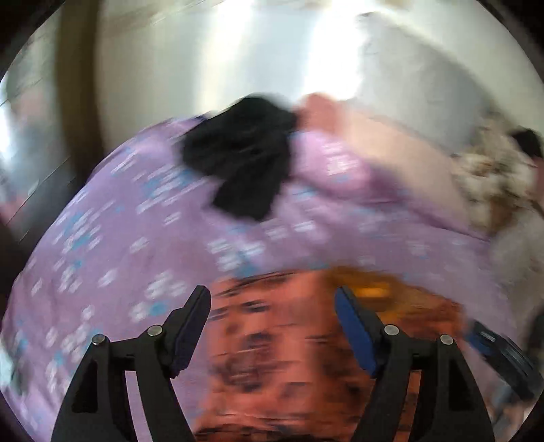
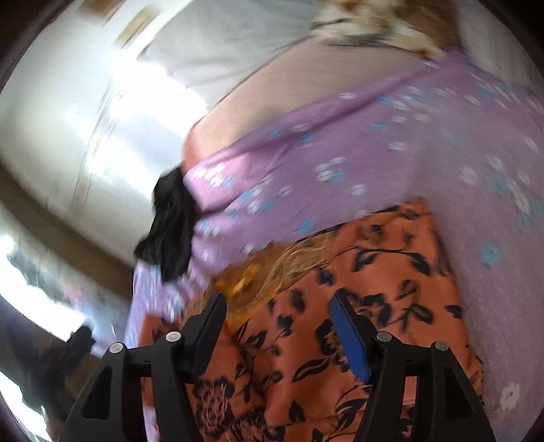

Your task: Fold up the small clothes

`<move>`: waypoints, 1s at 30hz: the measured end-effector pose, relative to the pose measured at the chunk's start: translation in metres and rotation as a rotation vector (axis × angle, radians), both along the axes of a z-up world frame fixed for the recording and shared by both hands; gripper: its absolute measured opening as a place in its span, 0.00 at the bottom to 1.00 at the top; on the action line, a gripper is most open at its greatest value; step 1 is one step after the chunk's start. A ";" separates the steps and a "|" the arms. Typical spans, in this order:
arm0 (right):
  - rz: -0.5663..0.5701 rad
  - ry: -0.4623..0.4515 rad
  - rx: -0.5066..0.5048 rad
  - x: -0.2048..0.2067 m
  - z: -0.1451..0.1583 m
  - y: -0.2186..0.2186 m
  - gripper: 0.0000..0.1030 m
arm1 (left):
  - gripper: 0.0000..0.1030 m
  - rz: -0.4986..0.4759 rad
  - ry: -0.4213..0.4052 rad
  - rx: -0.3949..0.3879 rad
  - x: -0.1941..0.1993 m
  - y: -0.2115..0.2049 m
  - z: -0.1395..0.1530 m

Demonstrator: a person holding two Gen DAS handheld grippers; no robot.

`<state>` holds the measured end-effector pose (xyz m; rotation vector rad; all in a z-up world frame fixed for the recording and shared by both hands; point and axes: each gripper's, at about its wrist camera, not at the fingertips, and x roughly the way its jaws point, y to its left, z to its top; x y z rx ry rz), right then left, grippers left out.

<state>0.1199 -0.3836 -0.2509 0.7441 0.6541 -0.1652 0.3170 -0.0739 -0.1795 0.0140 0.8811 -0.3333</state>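
Observation:
An orange garment with a dark floral print [image 1: 289, 340] [image 2: 357, 306] lies flat on a purple flowered bedsheet [image 1: 119, 221] [image 2: 340, 142]. A yellow-brown fringed part [image 2: 272, 272] shows at its far edge. My left gripper [image 1: 272, 302] hovers over it, open, with nothing between the fingers; that view is blurred. My right gripper [image 2: 277, 306] is also open above the same garment, and its pads press on nothing. A black garment [image 1: 241, 156] [image 2: 170, 224] lies crumpled further back on the sheet.
A beige pillow or blanket [image 1: 391, 142] [image 2: 306, 74] lies beyond the sheet, with a brown-and-white patterned cloth [image 1: 493, 176] [image 2: 374, 23] past it. White walls [image 1: 238, 51] stand behind. The other gripper's body [image 1: 506, 360] shows at the lower right of the left wrist view.

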 end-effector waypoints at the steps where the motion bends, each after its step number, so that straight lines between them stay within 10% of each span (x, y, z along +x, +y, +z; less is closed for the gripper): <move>1: 0.062 -0.002 -0.043 0.006 0.004 0.016 0.65 | 0.74 0.036 0.030 0.024 0.008 0.007 -0.010; 9: 0.518 0.009 -0.435 0.023 0.008 0.149 0.80 | 0.74 0.108 0.227 0.175 0.033 0.024 -0.075; 15: 0.503 0.195 -0.620 0.038 -0.035 0.172 0.81 | 0.74 0.088 0.215 0.221 0.028 0.017 -0.081; 17: 0.498 0.249 -0.599 0.044 -0.052 0.163 0.70 | 0.74 0.071 0.227 0.239 0.028 0.019 -0.086; 20: 0.450 0.238 -0.545 0.043 -0.046 0.145 0.24 | 0.74 0.051 0.242 0.276 0.026 0.013 -0.095; 30: 0.090 0.083 -0.010 0.001 -0.011 -0.003 0.10 | 0.74 0.017 0.216 0.362 0.023 -0.003 -0.106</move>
